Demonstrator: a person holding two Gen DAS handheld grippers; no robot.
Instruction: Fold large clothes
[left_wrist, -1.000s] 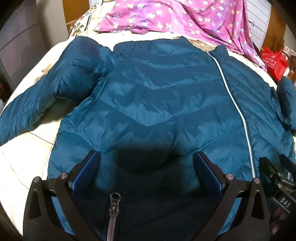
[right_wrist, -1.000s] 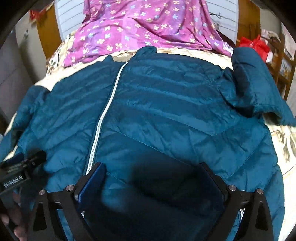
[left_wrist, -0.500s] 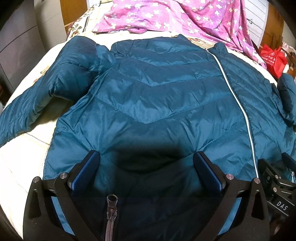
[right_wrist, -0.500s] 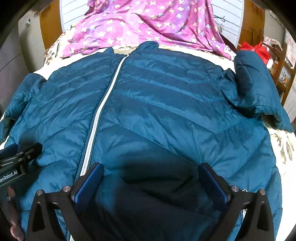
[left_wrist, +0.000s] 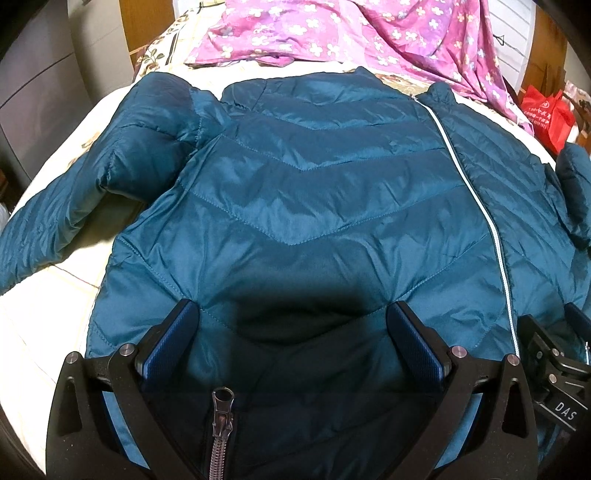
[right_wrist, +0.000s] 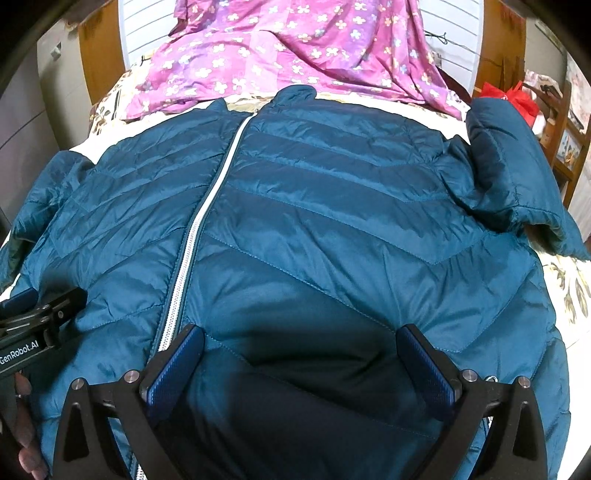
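Observation:
A teal quilted puffer jacket (left_wrist: 303, 206) lies front up on the bed, zipped, with a pale zipper line (left_wrist: 491, 229) down its middle. It also fills the right wrist view (right_wrist: 332, 229). My left gripper (left_wrist: 291, 339) is open above the hem of the jacket's left half, near a pocket zipper pull (left_wrist: 222, 400). My right gripper (right_wrist: 301, 358) is open above the hem of the right half, beside the zipper (right_wrist: 192, 236). The left sleeve (left_wrist: 74, 192) stretches out sideways. The right sleeve (right_wrist: 513, 177) lies bunched at the shoulder.
A pink flowered cloth (left_wrist: 354, 33) lies at the head of the bed beyond the collar. The cream floral bedsheet (left_wrist: 40, 317) shows at the left edge. A red bag (left_wrist: 546, 114) and a wooden chair (right_wrist: 565, 125) stand right of the bed.
Both grippers have drawn back and risen slightly, so more of the jacket and its collar show. Both stay open and the jacket has not moved.

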